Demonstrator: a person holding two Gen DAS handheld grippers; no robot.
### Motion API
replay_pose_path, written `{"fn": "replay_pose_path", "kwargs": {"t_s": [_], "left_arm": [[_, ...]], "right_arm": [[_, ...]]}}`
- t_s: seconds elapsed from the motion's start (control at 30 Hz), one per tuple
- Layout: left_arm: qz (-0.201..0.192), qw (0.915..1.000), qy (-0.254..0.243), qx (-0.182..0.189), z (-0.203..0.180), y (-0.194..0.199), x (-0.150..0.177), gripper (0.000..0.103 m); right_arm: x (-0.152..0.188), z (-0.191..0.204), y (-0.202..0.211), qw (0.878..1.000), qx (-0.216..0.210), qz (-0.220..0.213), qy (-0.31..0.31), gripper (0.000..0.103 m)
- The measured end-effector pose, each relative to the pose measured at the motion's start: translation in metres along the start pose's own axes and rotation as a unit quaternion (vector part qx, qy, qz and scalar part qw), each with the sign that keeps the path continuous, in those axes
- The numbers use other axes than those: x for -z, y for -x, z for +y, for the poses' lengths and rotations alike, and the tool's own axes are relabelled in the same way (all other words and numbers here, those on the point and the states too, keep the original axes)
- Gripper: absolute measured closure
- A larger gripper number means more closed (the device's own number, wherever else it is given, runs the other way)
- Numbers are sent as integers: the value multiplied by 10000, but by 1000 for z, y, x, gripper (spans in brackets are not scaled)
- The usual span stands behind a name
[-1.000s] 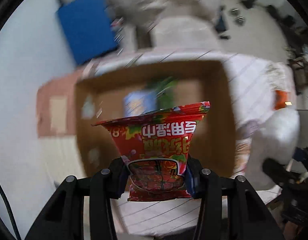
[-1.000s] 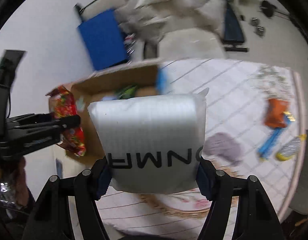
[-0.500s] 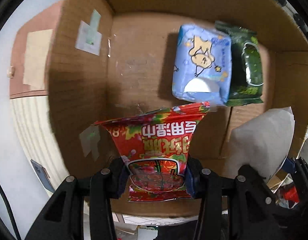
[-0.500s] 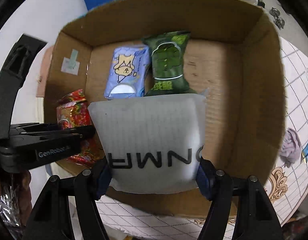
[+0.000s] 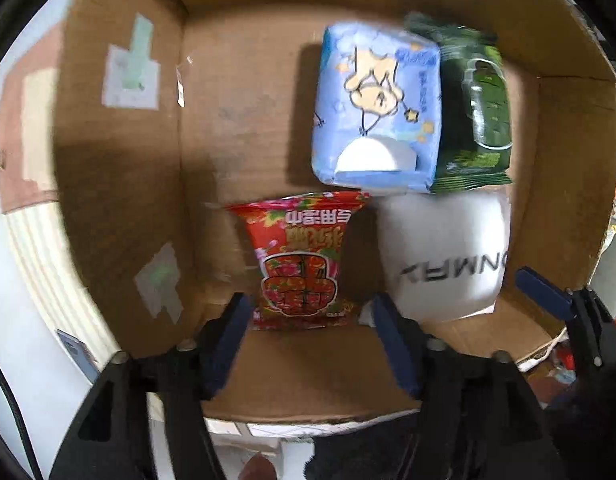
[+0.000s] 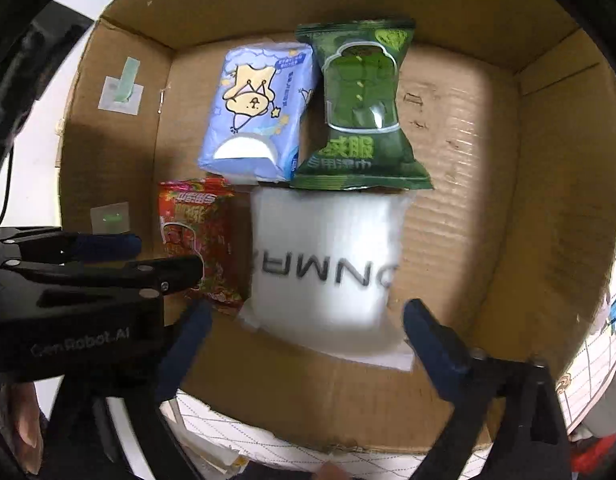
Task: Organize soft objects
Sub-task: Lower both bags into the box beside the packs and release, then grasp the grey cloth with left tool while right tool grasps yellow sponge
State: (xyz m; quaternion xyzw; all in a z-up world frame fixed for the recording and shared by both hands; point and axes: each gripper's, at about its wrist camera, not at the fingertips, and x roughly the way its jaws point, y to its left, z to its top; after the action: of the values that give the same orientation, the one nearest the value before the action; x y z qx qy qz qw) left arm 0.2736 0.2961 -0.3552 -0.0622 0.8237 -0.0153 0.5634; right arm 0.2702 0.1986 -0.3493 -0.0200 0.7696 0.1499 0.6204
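Note:
A cardboard box [image 5: 120, 184] [image 6: 555, 184] holds several soft packs. A red wet-wipe pack [image 5: 304, 260] [image 6: 200, 236] lies on the box floor just beyond my open left gripper [image 5: 308, 320], clear of its pads. A white pouch with black letters [image 6: 327, 272] [image 5: 443, 256] lies beside it, just beyond my open right gripper [image 6: 304, 332]. A blue tissue pack [image 5: 375, 108] [image 6: 256, 112] and a green wipe pack [image 5: 475, 108] [image 6: 359, 108] lie further in. The left gripper's fingers [image 6: 108, 256] show in the right wrist view.
The box walls stand close around both grippers. A white gridded cloth [image 6: 587, 360] lies under the box at the right. A pale striped surface [image 5: 32, 256] shows left of the box.
Both grippers went down into the box and opened. The red pack and the white pouch were let go and now lie on the box floor.

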Motion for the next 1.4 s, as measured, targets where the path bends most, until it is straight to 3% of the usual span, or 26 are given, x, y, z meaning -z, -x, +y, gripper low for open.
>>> {"fn": "replay_pose_path", "kwargs": {"t_s": [0.13, 0.2, 0.37, 0.5, 0.6, 0.87, 1.0, 1.17, 1.3, 1.4], "left_arm": [[-294, 9996, -24, 9, -6, 19, 17, 27], [-544, 9985, 40, 32, -9, 31, 29, 13], [-1195, 9927, 129, -118, -16, 59, 56, 3], [-1817, 9830, 245, -52, -20, 84, 91, 3], [-2223, 9744, 249, -229, -24, 105, 103, 2], [-2887, 9556, 323, -486, -36, 123, 153, 0], [-3053, 9510, 370, -315, -41, 129, 168, 0], [-3138, 9484, 257, -374, -68, 141, 172, 0], [-3233, 9454, -3, -417, -118, 150, 165, 0], [-3103, 9496, -290, -341, -176, 145, 148, 0]], "right_arm": [[-3, -8, 12, 9999, -37, -73, -92, 0], [0, -11, 25, 9996, 127, -213, -98, 0], [23, -21, 59, 9969, 376, -693, -85, 0], [52, -32, 94, 9913, 457, -1219, -170, 0], [72, -36, 115, 9870, 477, -1522, -218, 0], [124, -33, 149, 9772, 443, -2078, -69, 0], [140, -34, 156, 9770, 238, -2120, -50, 0], [149, -53, 166, 9760, -20, -2171, -147, 0], [157, -107, 179, 9721, -84, -2283, -531, 0], [161, -161, 189, 9686, -37, -2312, -910, 0]]}}
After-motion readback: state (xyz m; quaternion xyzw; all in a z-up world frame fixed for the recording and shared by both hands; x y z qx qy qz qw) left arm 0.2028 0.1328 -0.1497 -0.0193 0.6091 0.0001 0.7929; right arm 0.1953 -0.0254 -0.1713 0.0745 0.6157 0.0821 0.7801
